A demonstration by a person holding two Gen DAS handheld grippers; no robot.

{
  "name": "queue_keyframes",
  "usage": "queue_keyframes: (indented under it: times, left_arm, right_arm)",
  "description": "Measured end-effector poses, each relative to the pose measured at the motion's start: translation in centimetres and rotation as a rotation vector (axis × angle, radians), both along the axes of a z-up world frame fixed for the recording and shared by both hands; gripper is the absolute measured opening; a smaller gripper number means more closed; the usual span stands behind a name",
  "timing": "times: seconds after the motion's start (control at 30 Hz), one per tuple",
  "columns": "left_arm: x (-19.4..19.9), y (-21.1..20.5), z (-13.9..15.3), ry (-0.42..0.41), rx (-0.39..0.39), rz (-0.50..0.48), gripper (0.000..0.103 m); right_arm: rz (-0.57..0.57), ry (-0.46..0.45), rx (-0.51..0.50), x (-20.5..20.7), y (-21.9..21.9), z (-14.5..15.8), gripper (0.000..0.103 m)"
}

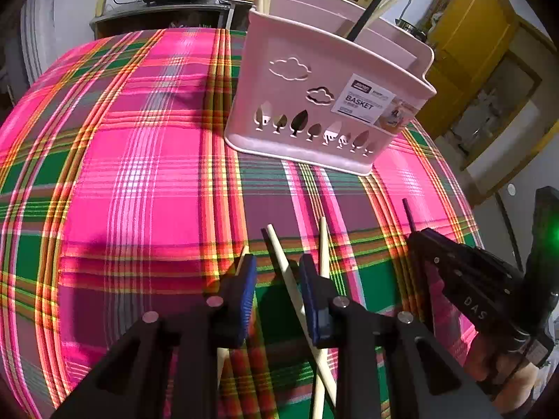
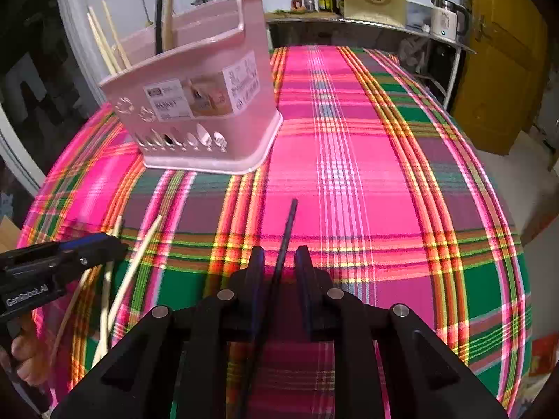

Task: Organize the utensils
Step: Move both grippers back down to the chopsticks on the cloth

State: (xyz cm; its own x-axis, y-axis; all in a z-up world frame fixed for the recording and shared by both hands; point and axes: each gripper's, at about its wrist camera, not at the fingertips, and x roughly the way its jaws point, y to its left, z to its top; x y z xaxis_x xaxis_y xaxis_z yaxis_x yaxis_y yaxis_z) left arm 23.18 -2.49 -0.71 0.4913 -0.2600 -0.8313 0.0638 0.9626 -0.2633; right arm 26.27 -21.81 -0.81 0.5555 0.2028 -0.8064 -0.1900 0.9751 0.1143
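Near the counter's front edge, the left hand-held gripper (image 1: 277, 291) straddles a pale chopstick (image 1: 279, 255), spread, not yet pinching; close squarely before lifting. Right hand-held gripper (image 2: 279, 272) brackets the black chopstick (image 2: 288, 230), grip unclear. The pink basket (image 1: 314, 104) waits toward the back
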Motion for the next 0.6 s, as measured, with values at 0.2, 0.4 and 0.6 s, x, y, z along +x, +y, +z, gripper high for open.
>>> queue_keyframes:
  times: [0.2,0.4,0.6]
  left_arm:
    - [-0.14,-0.22,-0.01,-0.014,0.050,0.019,0.013]
    - [-0.20,-0.32,-0.06,-0.013,0.056,0.017,0.007]
    - [-0.03,0.07,0.81,-0.028,0.023,0.014,0.006]
  right_arm:
    - [-0.012,0.000,-0.035,0.02,0.54,0.08,0.018]
    - [-0.010,0.004,-0.028,0.32,0.53,0.03,0.007]
    - [0.004,-0.017,0.030,0.08,0.12,0.97,0.007]
